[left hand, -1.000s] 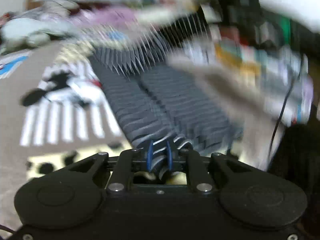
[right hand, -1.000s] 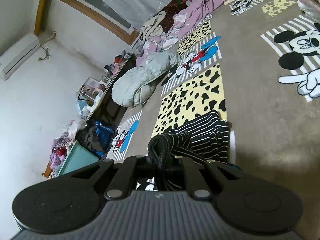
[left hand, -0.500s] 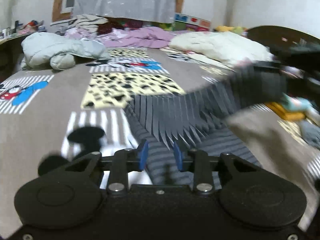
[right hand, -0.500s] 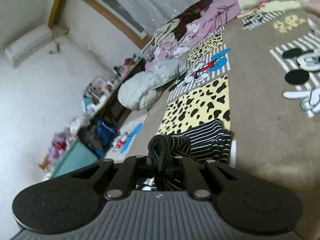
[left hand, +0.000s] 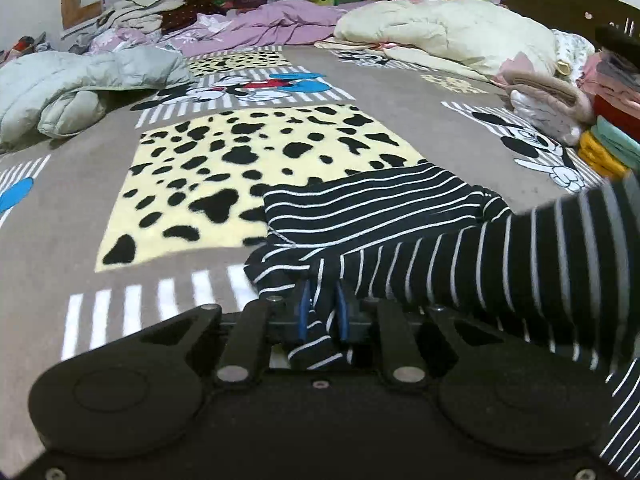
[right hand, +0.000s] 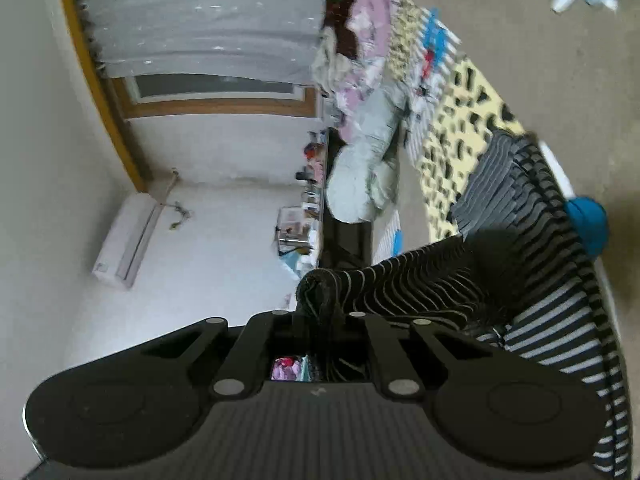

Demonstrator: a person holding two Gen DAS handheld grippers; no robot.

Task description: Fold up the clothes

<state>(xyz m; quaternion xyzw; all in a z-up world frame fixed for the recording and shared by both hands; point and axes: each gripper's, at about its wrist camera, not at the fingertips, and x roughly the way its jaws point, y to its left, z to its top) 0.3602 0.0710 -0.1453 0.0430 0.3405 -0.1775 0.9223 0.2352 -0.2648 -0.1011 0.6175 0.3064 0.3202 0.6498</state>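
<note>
A black striped garment with thin white stripes (left hand: 380, 204) lies partly on the patterned bedspread (left hand: 72, 200). My left gripper (left hand: 322, 312) is shut on an edge of it, low over the bed. A raised part of the garment runs off to the right (left hand: 540, 256). In the right wrist view my right gripper (right hand: 320, 312) is shut on a bunched fold of the same garment (right hand: 500, 240), held up and tilted sideways. A blue pad of the left gripper (right hand: 588, 220) shows beyond the cloth.
A grey padded jacket (left hand: 72, 80) lies at the far left. Purple bedding (left hand: 272, 24) and a cream duvet (left hand: 440, 36) lie at the back. Folded clothes are stacked at the right edge (left hand: 608, 132). A wall air conditioner (right hand: 128, 236) shows in the right wrist view.
The left gripper has gone from shut to open and shut again on the garment's edge, and its view has steadied. The right gripper has lifted and rolled sideways with its fold.
</note>
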